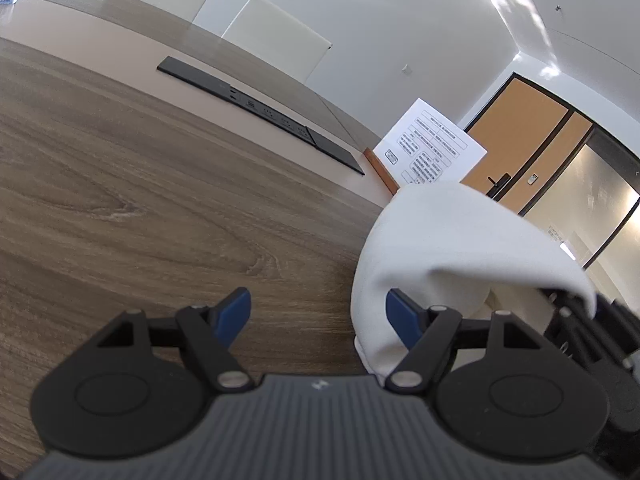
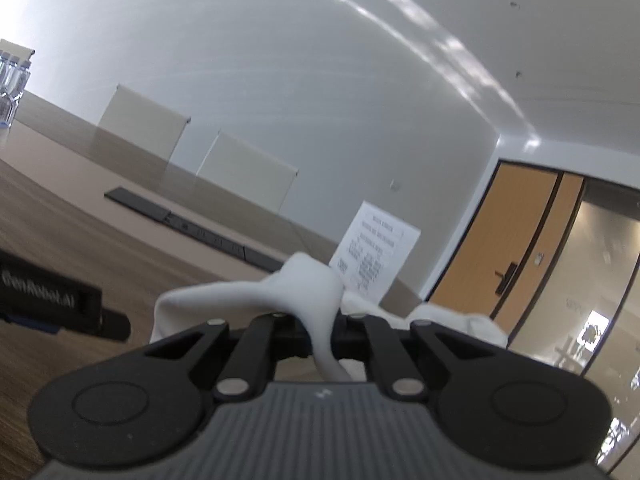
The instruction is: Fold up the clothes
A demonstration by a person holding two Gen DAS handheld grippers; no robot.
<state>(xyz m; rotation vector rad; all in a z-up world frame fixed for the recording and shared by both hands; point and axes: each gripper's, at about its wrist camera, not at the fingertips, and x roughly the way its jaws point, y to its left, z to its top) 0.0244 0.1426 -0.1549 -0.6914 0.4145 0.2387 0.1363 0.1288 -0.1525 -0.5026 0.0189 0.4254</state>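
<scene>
A white garment [image 1: 452,240] rises in a hump from the wood table [image 1: 120,200] on the right of the left wrist view, and its far end drapes over the black right gripper [image 1: 580,332]. My left gripper [image 1: 318,308] stands open just above the table. Its blue pads [image 1: 234,316] are wide apart, and the cloth's near edge hangs beside the right-hand pad without being pinched. In the right wrist view my right gripper [image 2: 320,332] is shut on a bunched strip of the white garment [image 2: 304,284], which runs up between the fingers. The left gripper's black body [image 2: 48,300] lies to the left.
A black power strip [image 1: 260,108] is set flush into the table's middle. A printed sheet [image 1: 432,144] on a wooden stand rises behind the garment. Two pale chair backs [image 1: 276,36] line the far side, water bottles [image 2: 10,80] sit far left, and an orange door [image 1: 524,140] is at right.
</scene>
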